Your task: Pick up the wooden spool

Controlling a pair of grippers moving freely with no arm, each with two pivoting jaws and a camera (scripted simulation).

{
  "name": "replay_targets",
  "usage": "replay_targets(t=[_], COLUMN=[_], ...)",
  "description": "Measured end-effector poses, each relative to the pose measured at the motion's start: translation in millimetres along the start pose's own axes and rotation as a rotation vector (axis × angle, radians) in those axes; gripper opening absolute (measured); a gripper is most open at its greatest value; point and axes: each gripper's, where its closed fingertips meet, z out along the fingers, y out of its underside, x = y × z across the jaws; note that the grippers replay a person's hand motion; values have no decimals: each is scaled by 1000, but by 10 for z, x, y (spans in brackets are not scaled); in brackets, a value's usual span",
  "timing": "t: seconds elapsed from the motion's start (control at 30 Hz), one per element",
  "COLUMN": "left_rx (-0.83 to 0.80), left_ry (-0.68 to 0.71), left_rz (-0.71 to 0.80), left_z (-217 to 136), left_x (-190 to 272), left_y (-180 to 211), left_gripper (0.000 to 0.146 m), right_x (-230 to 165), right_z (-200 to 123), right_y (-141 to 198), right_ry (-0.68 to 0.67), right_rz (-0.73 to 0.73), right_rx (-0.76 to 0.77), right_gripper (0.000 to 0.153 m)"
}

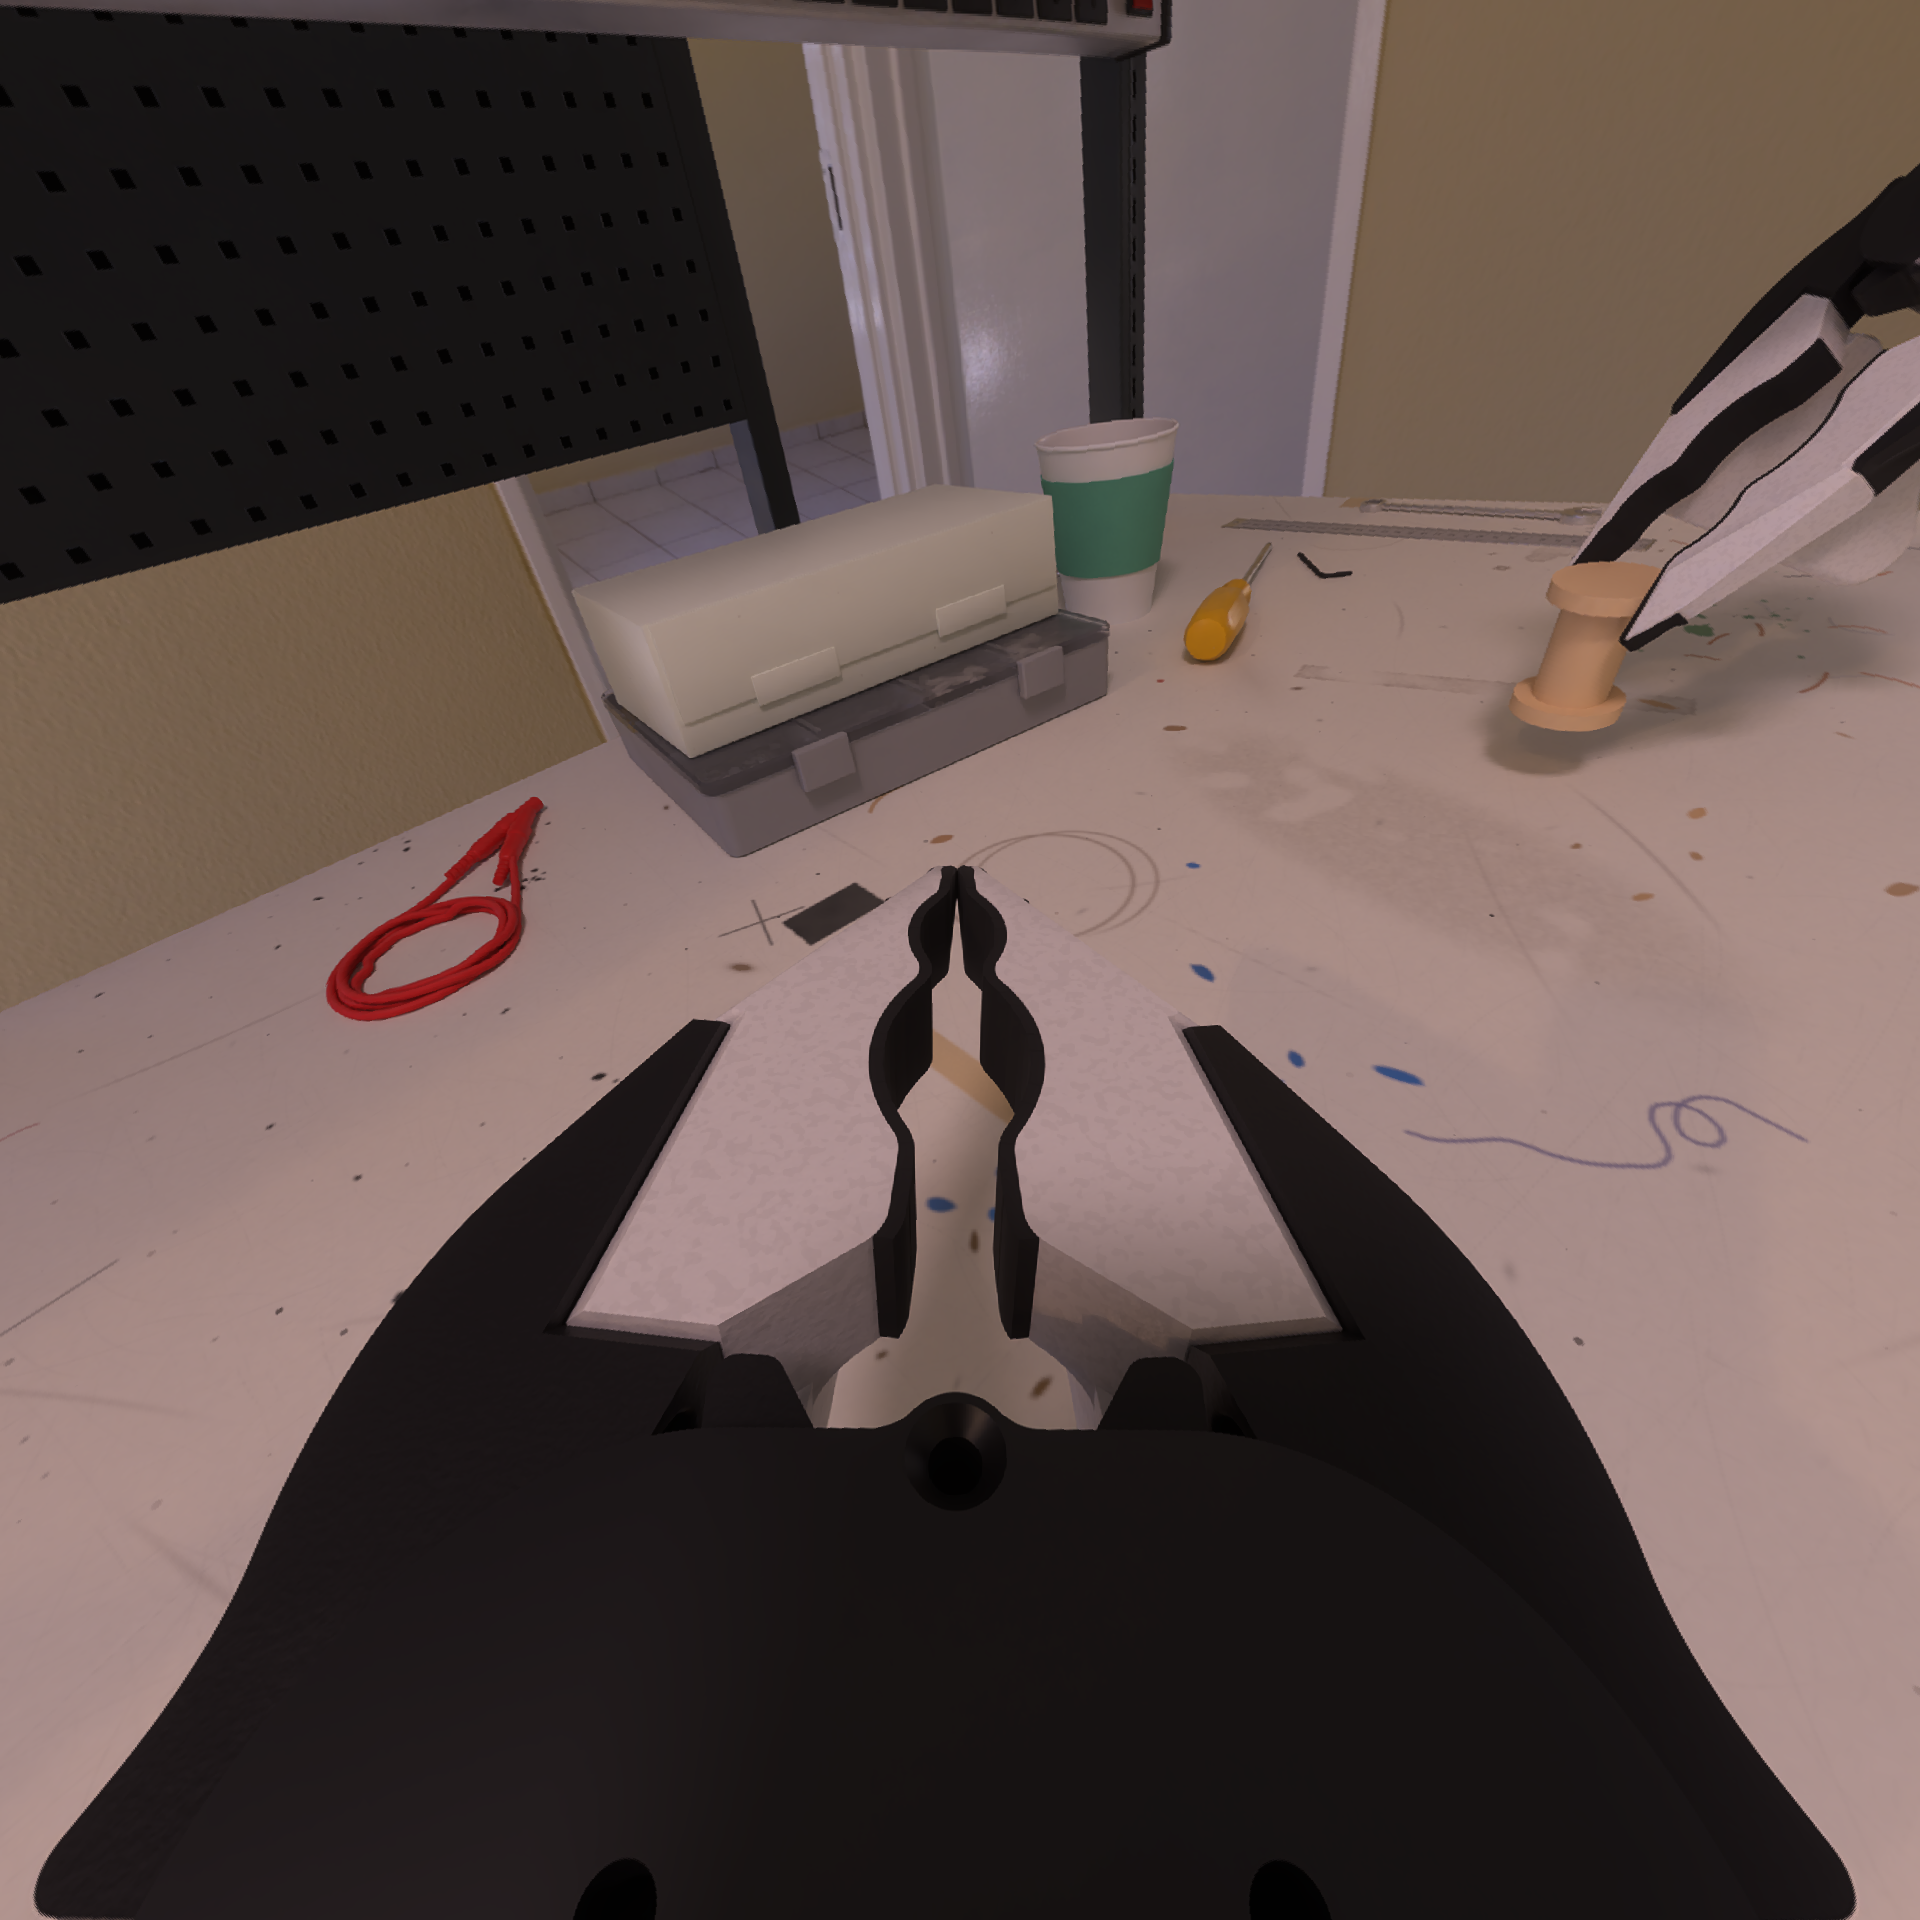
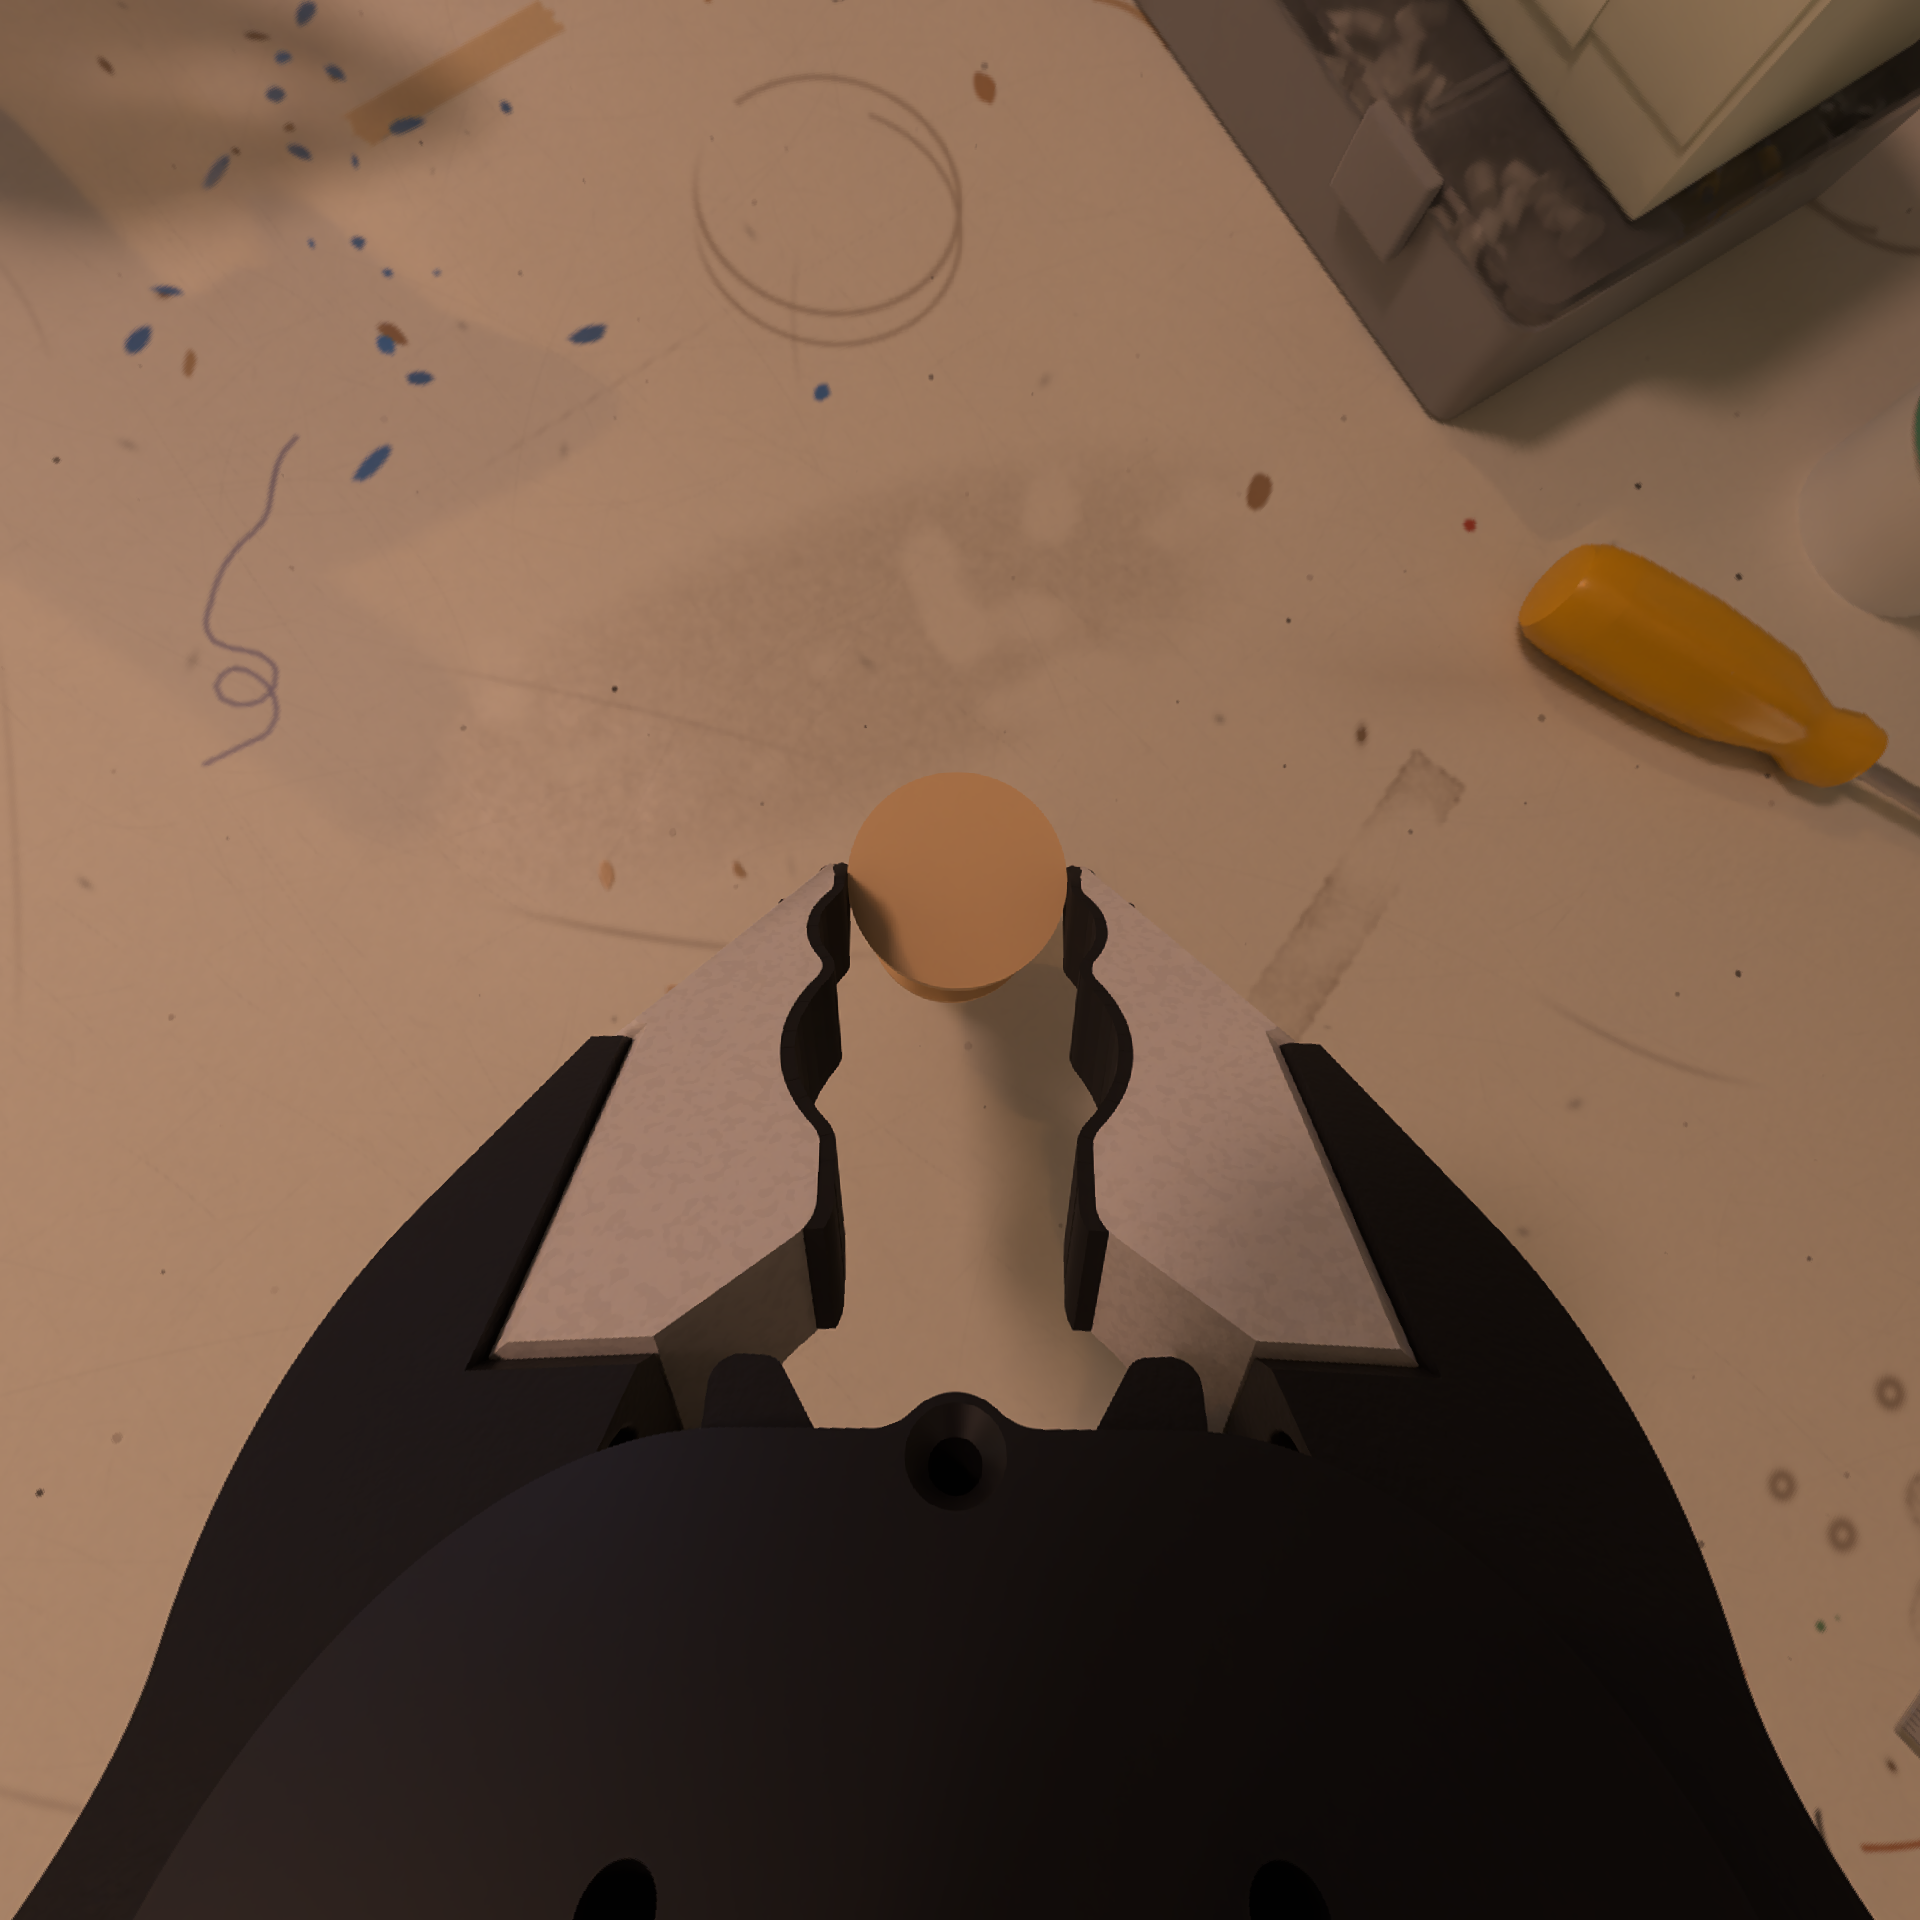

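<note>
Between the right hand-held gripper's [image 2: 956,883] fingertips sits the wooden spool [image 2: 956,883].

Left gripper [image 1: 956,883] hovering low over the table, fingertips pressing together with nothing between, right gripper [image 2: 956,883] angling steeply downward from above, jaws standing apart, fingertips [image 2: 837,883] clamping both sides of the spool [image 2: 956,878], lifting it clear.
</note>
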Motion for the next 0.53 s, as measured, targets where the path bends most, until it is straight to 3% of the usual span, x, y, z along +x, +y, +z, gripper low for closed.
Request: replay_targets(t=[0.23, 0.4, 0.53], left_rx=[-7, -12, -15], left_ry=[7, 15, 20], left_rz=[10, 15, 18], left_z=[5, 9, 12], left_x=[23, 43, 54], left_y=[15, 24, 31], left_gripper=[0, 0, 0], right_x=[-26, -35, -12], right_z=[-23, -25, 59], right_y=[57, -76, 16], right_ry=[-8, -14, -18], right_rz=[-28, -46, -56], right_rx=[-56, 46, 29], right_gripper=[41, 41, 41])
